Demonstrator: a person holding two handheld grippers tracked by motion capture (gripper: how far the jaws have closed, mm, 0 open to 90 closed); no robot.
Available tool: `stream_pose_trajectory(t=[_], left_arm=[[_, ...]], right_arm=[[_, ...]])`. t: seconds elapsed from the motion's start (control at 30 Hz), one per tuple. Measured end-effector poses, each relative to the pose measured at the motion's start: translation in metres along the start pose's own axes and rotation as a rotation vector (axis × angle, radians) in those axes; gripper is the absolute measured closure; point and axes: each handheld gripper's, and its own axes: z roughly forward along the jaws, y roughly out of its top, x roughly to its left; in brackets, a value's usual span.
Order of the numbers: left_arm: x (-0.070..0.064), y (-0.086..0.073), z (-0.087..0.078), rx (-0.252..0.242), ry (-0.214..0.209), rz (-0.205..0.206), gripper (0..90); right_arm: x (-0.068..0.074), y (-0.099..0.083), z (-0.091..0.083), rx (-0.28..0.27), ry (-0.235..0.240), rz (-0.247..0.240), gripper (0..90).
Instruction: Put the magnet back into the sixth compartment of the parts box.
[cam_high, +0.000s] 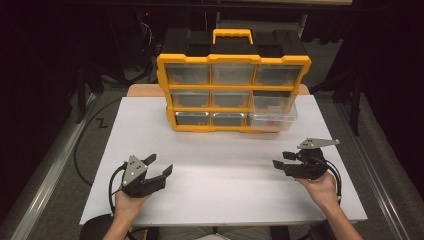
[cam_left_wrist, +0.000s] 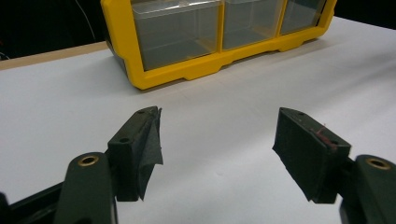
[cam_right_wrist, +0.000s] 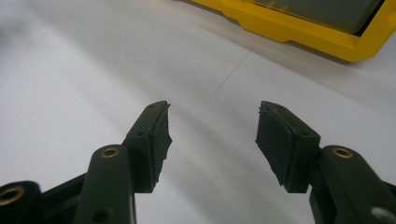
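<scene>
A yellow and black organizer case (cam_high: 233, 85) with clear drawers stands upright at the far middle of the white table (cam_high: 220, 165). Its bottom right drawer (cam_high: 272, 116) is pulled out toward me, with something reddish inside. My left gripper (cam_high: 161, 165) rests low at the near left, held by a hand, open with nothing between its jaws. My right gripper (cam_high: 281, 159) is at the near right, also open and holding nothing. In the left gripper view the left gripper (cam_left_wrist: 219, 135) faces the case (cam_left_wrist: 210, 37). In the right gripper view the right gripper (cam_right_wrist: 212, 126) points at the bare table below the case's yellow base (cam_right_wrist: 299, 28).
Dark floor and cables (cam_high: 85, 150) surround the table. A wooden edge (cam_high: 145, 91) shows behind the table at the case's left. White tabletop lies between both grippers and the case.
</scene>
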Motion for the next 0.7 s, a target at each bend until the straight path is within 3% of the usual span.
stream_pose_trajectory(t=[0.37,0.6,0.7], left_arm=[[0.0,0.0,0.0,-0.001,0.001,0.001,31.7],[0.0,0.0,0.0,-0.001,0.0,0.001,31.7],[0.0,0.0,0.0,0.0,-0.001,0.001,31.7]], right_arm=[[-0.002,-0.008,-0.001,-0.038,-0.016,0.016,45.0],[-0.003,-0.014,-0.005,-0.093,-0.045,0.008,44.0],[-0.005,-0.017,-0.007,-0.116,-0.041,0.026,43.1]])
